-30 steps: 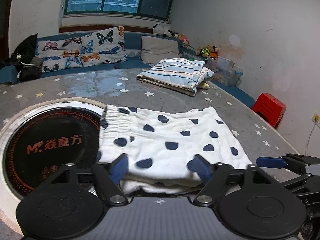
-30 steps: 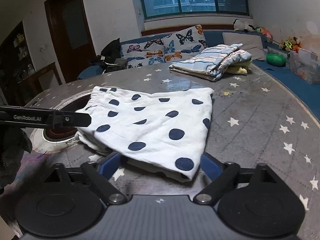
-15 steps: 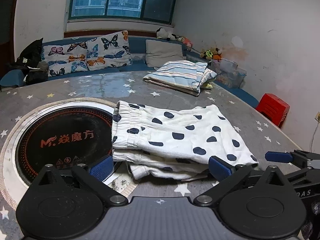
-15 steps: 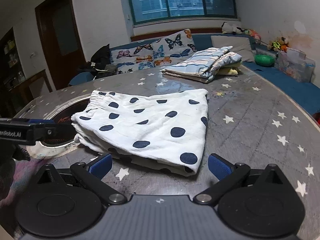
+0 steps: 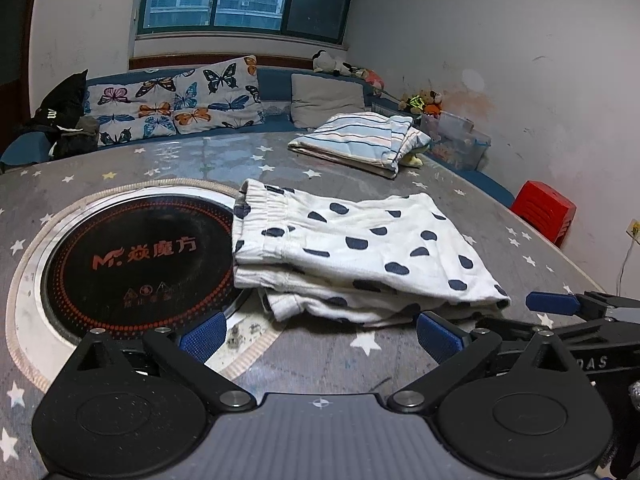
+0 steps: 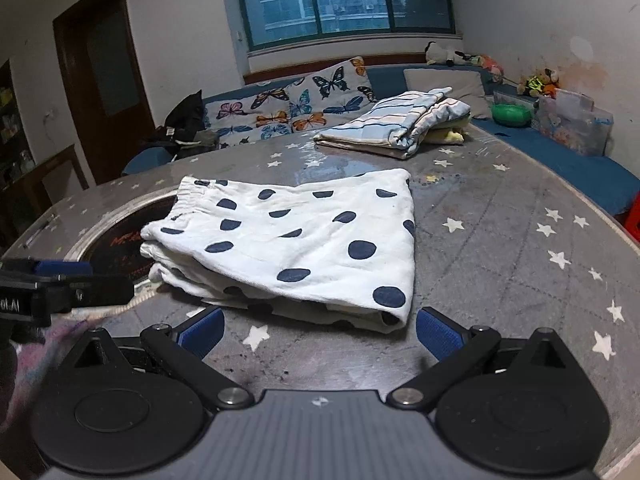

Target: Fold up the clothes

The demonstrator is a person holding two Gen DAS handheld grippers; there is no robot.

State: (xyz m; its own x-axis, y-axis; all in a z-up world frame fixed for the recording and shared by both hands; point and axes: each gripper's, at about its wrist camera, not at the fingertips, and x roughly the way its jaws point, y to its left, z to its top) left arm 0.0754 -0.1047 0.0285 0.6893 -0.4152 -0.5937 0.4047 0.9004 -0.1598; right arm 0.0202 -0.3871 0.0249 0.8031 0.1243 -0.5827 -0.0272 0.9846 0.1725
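Although both claws hang just short of it, the folded polka-dot shorts lie straight ahead of each, flat on the star-patterned tabletop, with nothing between either pair of pads. The left claw has just been opening and stands released, its blue pads spread to either side of the near folded edge but clear of the cloth. The right claw has likewise just been opening and is released, empty, facing the near right corner of the shorts.

The bundle's long axis runs left to right across both views: elastic waistband at the left, partly overlapping the round black cooktop set into the tabletop, leg hems at the right. So the left claw is nearer the waistband end and the right claw nearer the hem end. By my judgement this garment is folded, and any further move turns on that near edge.

A striped folded stack sits on the far side, well apart from the shorts. The layers underneath the shorts are visible only as a bulging edge, so how neatly they lie cannot be told. The right claw shows in the left view only as a dark arm at the right edge; the person's hands are cut off, apart from a blurred patch of sleeve at the lower left of the right view.
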